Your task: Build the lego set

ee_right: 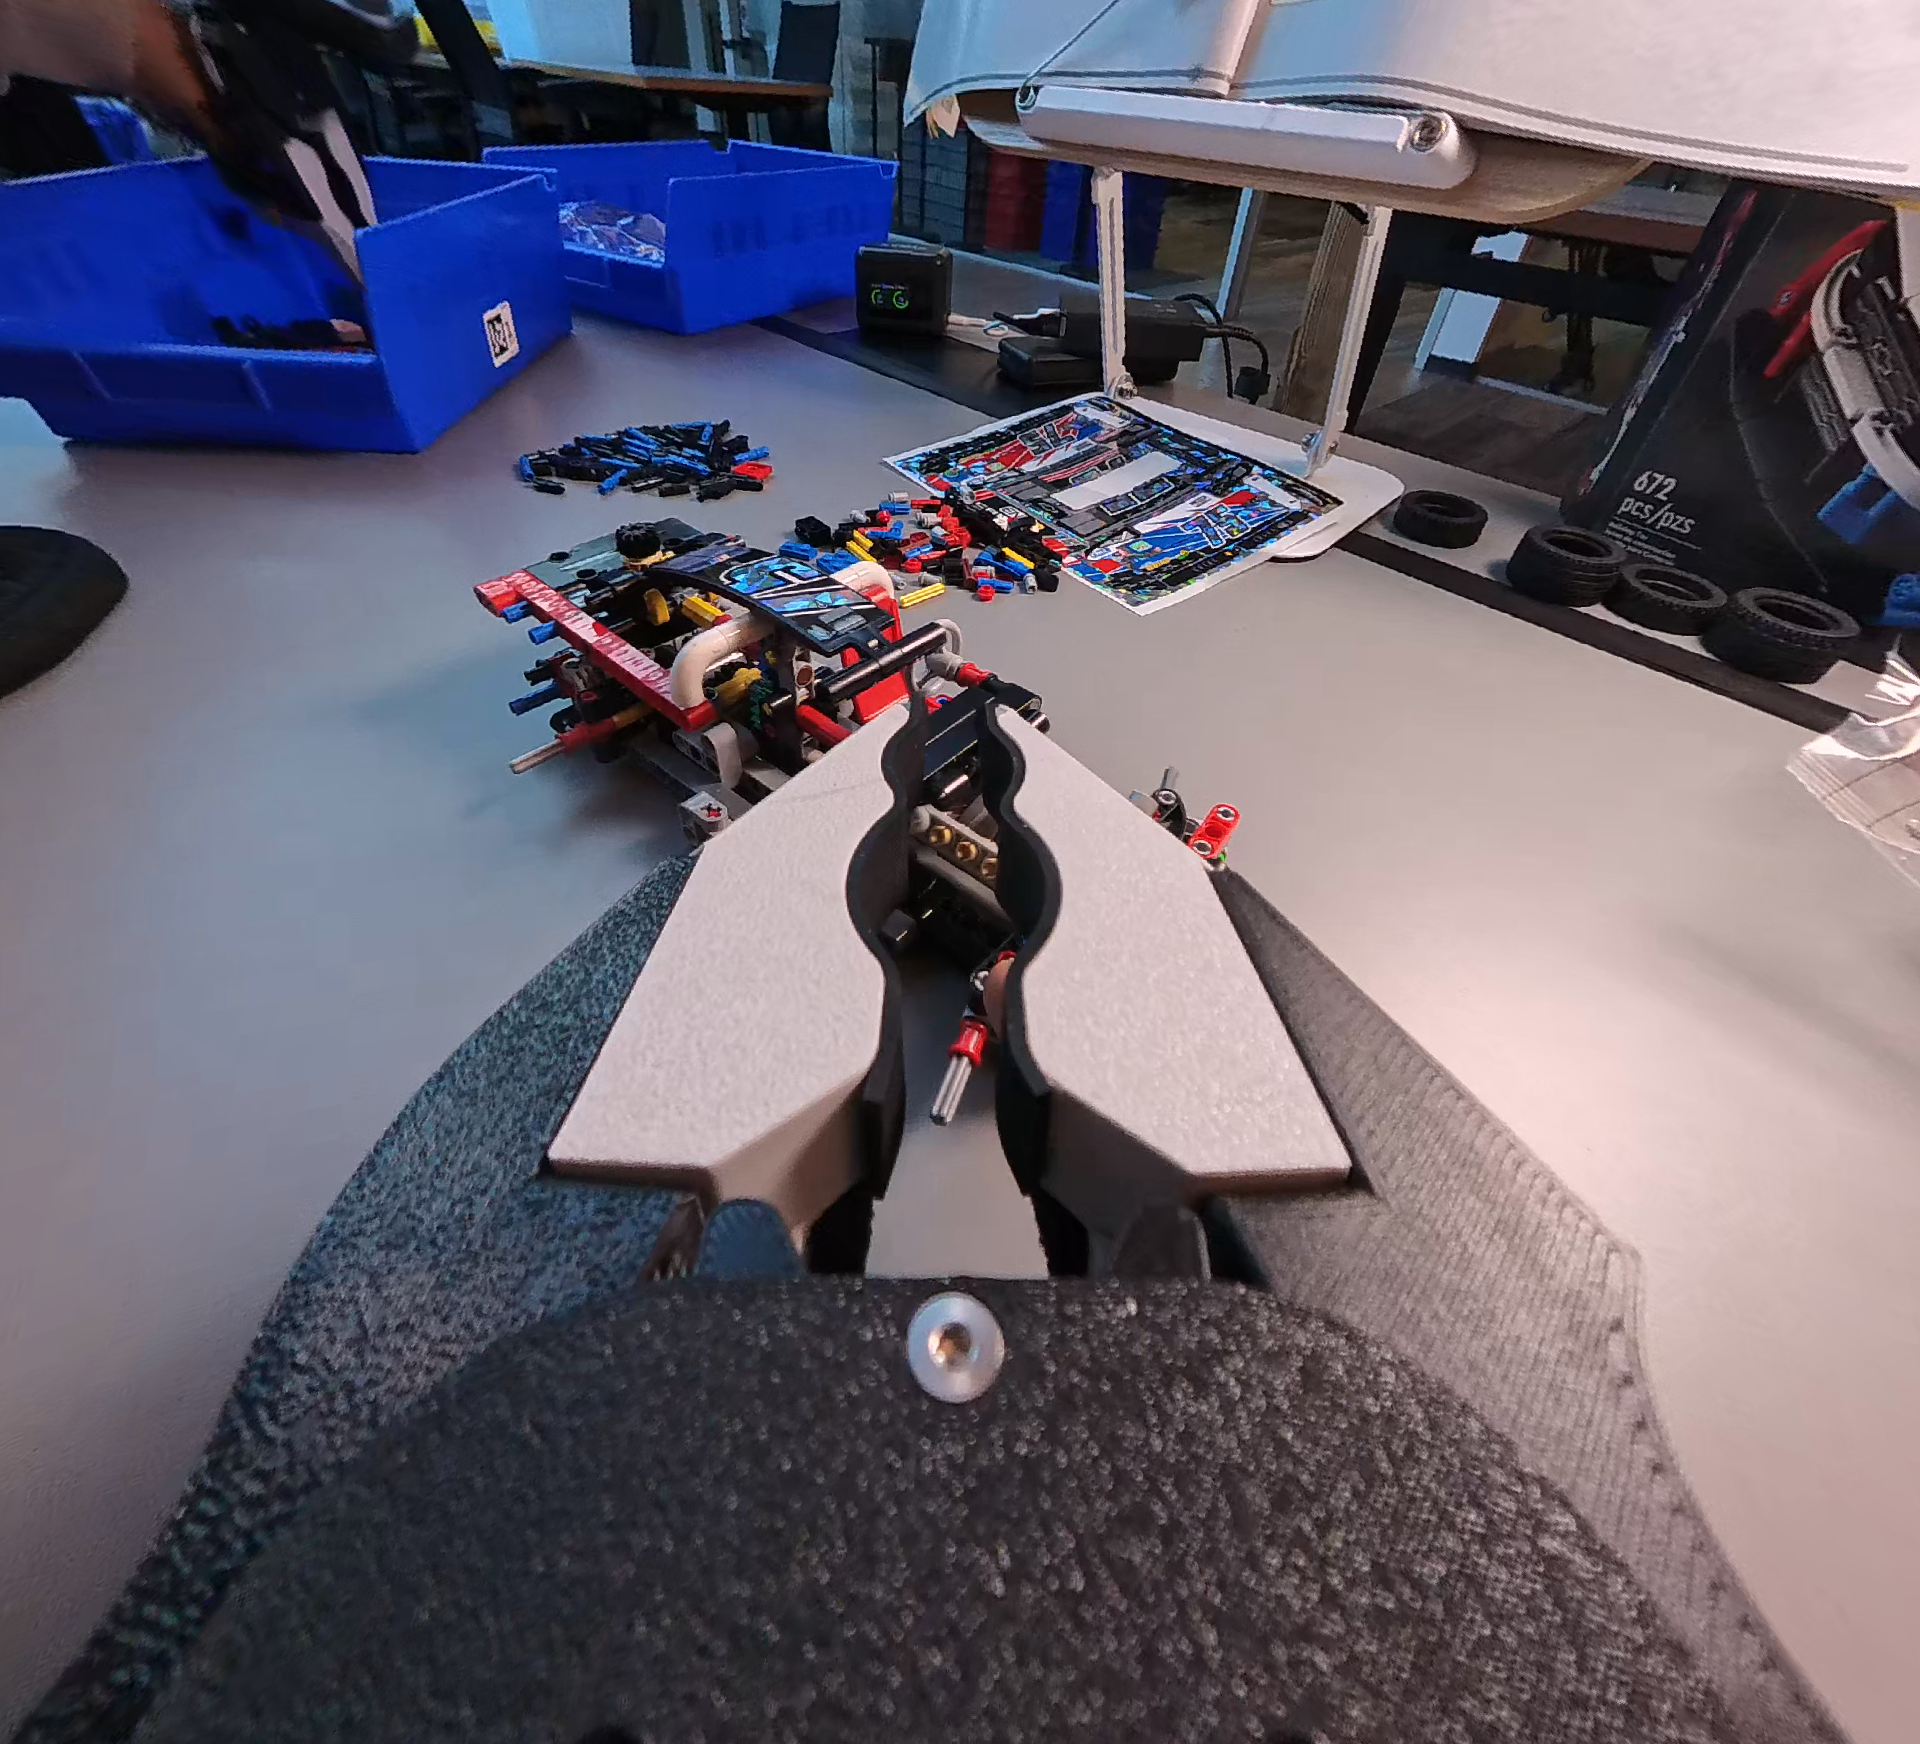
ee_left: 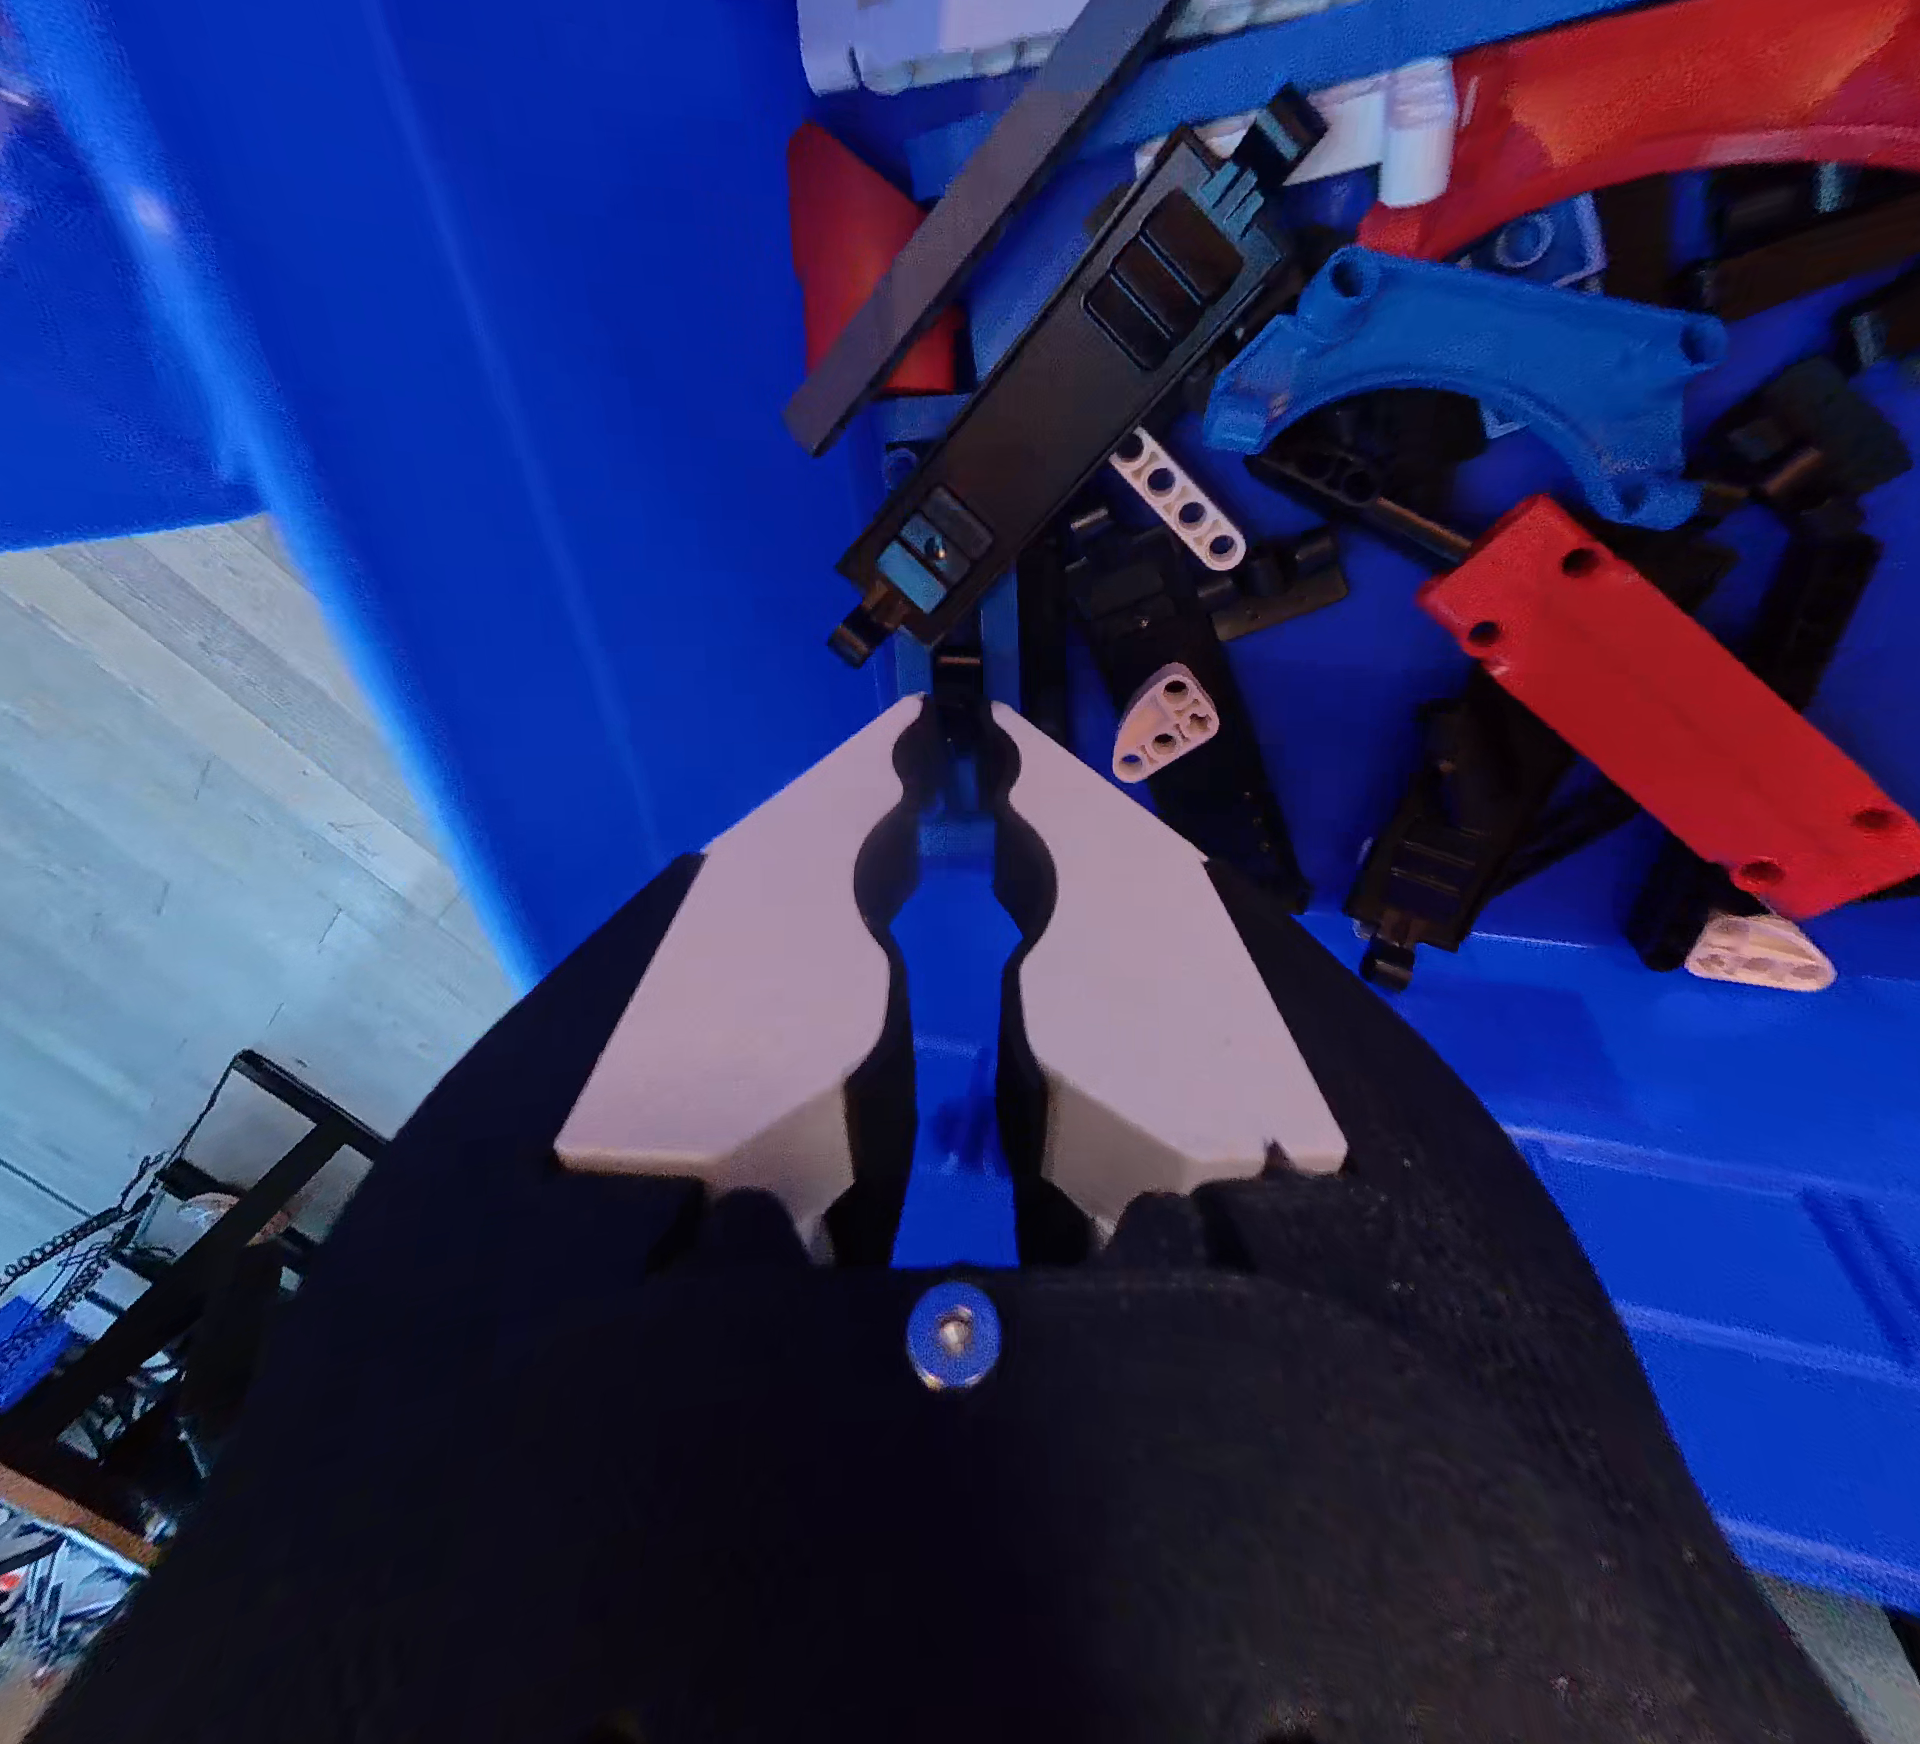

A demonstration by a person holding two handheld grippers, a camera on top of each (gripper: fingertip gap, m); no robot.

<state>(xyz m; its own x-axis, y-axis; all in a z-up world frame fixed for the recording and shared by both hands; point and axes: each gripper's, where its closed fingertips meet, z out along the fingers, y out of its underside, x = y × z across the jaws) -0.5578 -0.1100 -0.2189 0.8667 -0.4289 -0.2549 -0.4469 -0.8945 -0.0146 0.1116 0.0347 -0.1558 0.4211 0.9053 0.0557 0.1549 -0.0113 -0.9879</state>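
roughly half done at a guess, maybe less. order below is big to small.

worktop point(ee_right: 312, 707) carries everything. instruction booklet point(ee_right: 1558, 1) sits propped on a stand at the far right, set box point(ee_right: 1714, 468) beside it.

two blue bins at the far left. near bin point(ee_right: 436, 323) holds the big panels: red panel point(ee_left: 1662, 707), blue arch piece point(ee_left: 1475, 364), long black panel point(ee_left: 1081, 406), plus white and black parts, all loose and unused. so most bodywork is not on yet.

partly built car chassis point(ee_right: 707, 645) lies mid worktop: red side beam, white curved tube, a dark stickered panel on top, gears and pins showing. no wheels fitted; four tyres point(ee_right: 1662, 593) sit in a row by the box, bare.

sticker sheet point(ee_right: 1112, 499) lies flat behind the chassis, looks partly used but can't confirm.

loose pin piles: blue and black pile point(ee_right: 644, 458), mixed small parts pile point(ee_right: 935, 541). plenty left.

left gripper point(ee_left: 956, 738) is down in the near bin, jaws nearly closed at the tips on a thin black piece point(ee_left: 954, 686); looks pinched, contact is hard to confirm.

right gripper point(ee_right: 951, 759) hovers low over the worktop, jaws narrowly apart, clamped round a small sub-assembly point(ee_right: 951, 847) with tan pins and a red-collared axle, just beside the chassis.

remaining, i judge: sub-assembly join, body panels, wheels, stickers.
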